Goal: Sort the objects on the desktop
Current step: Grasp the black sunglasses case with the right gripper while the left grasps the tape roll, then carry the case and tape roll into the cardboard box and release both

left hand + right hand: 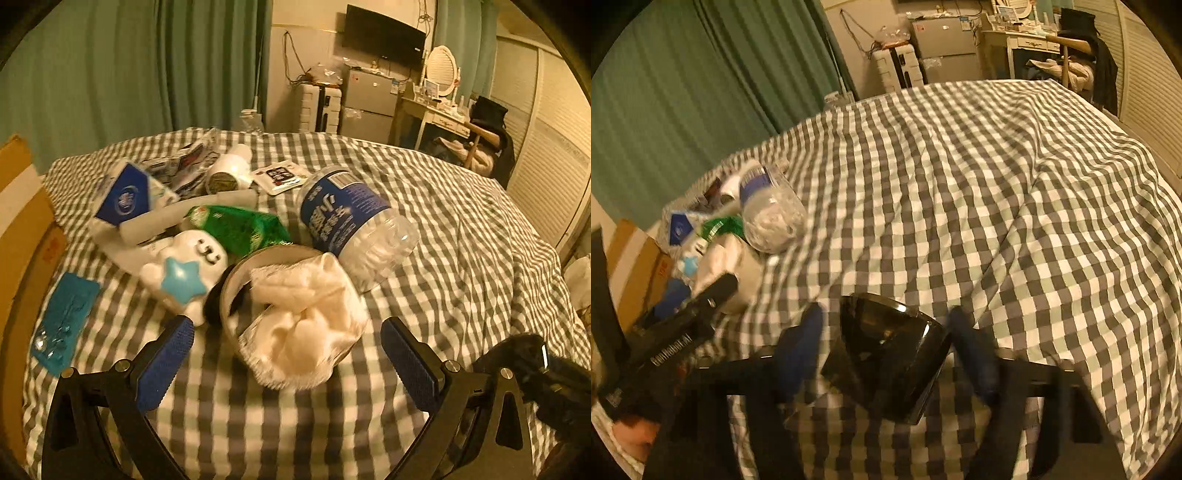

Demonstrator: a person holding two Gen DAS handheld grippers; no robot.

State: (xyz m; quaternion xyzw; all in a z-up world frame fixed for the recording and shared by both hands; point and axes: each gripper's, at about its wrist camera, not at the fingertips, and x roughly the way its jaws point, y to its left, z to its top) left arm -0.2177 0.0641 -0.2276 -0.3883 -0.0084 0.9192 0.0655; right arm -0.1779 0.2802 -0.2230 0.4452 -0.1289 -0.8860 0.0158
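Note:
In the left wrist view a pile lies on the checked cloth: a round container stuffed with white cloth, a clear water bottle with a blue label, a green packet, a white toy with a blue star, a blue-and-white tissue pack and a white jar. My left gripper is open, its blue pads either side of the container. In the right wrist view my right gripper is open around a black box-like object; whether the pads touch it is blurred.
A teal card lies at the left near a cardboard box. Small sachets lie behind the pile. The checked cloth spreads wide to the right. Green curtains, a fridge and a dressing table stand behind.

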